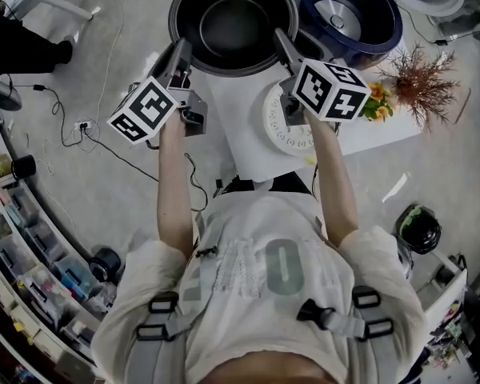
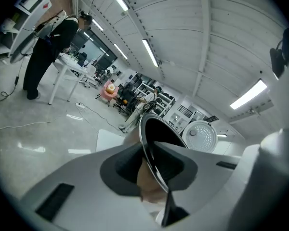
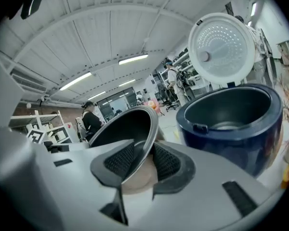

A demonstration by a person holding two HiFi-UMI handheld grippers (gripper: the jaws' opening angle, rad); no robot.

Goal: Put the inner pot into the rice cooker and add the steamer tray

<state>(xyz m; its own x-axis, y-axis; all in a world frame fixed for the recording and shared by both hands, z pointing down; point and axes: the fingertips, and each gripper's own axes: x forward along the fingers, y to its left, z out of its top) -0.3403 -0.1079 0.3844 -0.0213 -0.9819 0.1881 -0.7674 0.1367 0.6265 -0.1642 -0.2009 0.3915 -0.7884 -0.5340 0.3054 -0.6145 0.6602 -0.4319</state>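
Dark round metal inner pot (image 1: 234, 24) is held in the air just beside the open navy-blue rice cooker (image 1: 384, 34), not in yet. The left hand-held gripper (image 1: 179, 53) and right hand-held gripper (image 1: 282, 40) are each clamped on its rim. White perforated steamer tray (image 1: 282, 130) lies on the tabletop (image 1: 242, 118) near the cooker, untouched.

The inner pot (image 1: 234, 26) is a round, empty bowl with a dark non-stick inside and a bright metal rim. It is held clear of the table (image 1: 368, 134), mouth up. The left gripper (image 1: 180, 54) and the right gripper (image 1: 284, 42) have their jaws clamped on opposite sides of its rim. In the head view it sits just left of the rice cooker (image 1: 384, 30).

The rice cooker has a dark blue body and stands upright on the table. Its cavity is open and bare, and its white, perforated lid (image 3: 221, 49) is tipped back.

The steamer tray (image 1: 282, 126) is a white, round, perforated disc. It lies flat on the table, partly hidden under the right gripper.
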